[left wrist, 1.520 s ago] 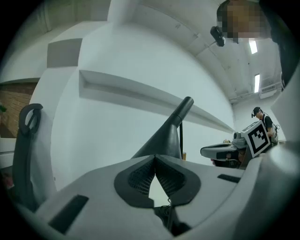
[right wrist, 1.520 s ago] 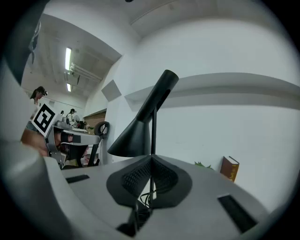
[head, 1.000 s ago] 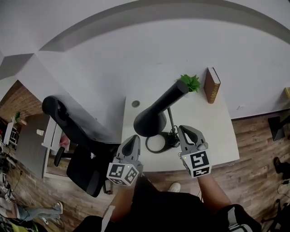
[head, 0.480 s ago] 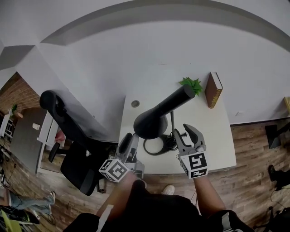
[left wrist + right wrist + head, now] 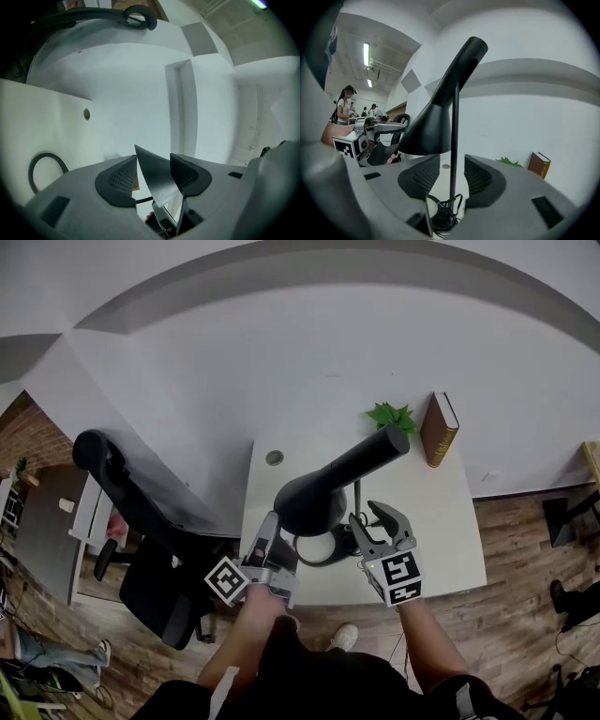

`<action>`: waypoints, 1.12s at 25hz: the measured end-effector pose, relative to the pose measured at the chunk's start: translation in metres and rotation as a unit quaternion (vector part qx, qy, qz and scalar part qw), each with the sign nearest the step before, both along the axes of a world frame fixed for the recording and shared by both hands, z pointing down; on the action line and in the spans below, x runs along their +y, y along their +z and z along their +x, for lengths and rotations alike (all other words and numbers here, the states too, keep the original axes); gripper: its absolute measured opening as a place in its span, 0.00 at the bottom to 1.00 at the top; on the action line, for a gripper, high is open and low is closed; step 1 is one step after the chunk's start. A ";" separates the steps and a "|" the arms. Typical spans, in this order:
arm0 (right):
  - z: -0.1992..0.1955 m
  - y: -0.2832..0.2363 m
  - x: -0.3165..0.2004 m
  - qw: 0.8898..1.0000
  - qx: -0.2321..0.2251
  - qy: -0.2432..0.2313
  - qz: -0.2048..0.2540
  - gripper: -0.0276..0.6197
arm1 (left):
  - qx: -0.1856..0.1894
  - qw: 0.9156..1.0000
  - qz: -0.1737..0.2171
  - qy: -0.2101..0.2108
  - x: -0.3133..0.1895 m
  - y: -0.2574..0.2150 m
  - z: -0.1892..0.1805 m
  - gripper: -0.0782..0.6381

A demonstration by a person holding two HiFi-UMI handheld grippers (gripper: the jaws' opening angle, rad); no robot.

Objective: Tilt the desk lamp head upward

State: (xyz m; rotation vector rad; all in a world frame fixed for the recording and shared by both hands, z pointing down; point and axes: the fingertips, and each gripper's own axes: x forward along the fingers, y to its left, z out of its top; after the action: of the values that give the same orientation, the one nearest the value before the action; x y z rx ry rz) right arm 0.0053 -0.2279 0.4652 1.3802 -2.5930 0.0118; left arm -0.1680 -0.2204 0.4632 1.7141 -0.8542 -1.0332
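Jaws of the left gripper (image 5: 153, 174) clamp the lamp head (image 5: 309, 502); right gripper (image 5: 452, 180) jaws gape astride the stem (image 5: 454, 122), base (image 5: 323, 550) half-hidden.

Head view looks steeply down; both gripper views face the lamp (image 5: 309, 502) closely.

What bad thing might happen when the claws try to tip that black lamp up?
1. Only the thin rim of the lamp head sits between the left claw's jaws, so it might slip out when pushed.
2. The right claw's jaws stand apart around the pole without holding it, so the whole lamp could wobble or tip.
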 end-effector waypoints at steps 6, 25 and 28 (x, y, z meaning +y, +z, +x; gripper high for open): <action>-0.003 0.006 -0.009 1.000 -0.005 0.018 0.005 0.25 | 0.037 0.999 -0.009 0.018 -0.003 0.005 0.003 0.37; -0.002 0.011 -0.012 0.999 -0.006 0.051 0.009 0.10 | 0.068 0.996 -0.045 0.042 -0.006 0.019 0.000 0.20; -0.002 0.010 -0.013 0.998 -0.009 0.054 0.012 0.10 | 0.062 0.996 -0.043 0.038 -0.007 0.015 -0.005 0.20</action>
State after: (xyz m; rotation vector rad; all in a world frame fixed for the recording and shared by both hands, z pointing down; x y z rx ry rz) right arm 0.0033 -0.2408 0.4754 1.5344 -2.5378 0.0102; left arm -0.1730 -0.2270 0.4785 1.5814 -0.7382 -1.0261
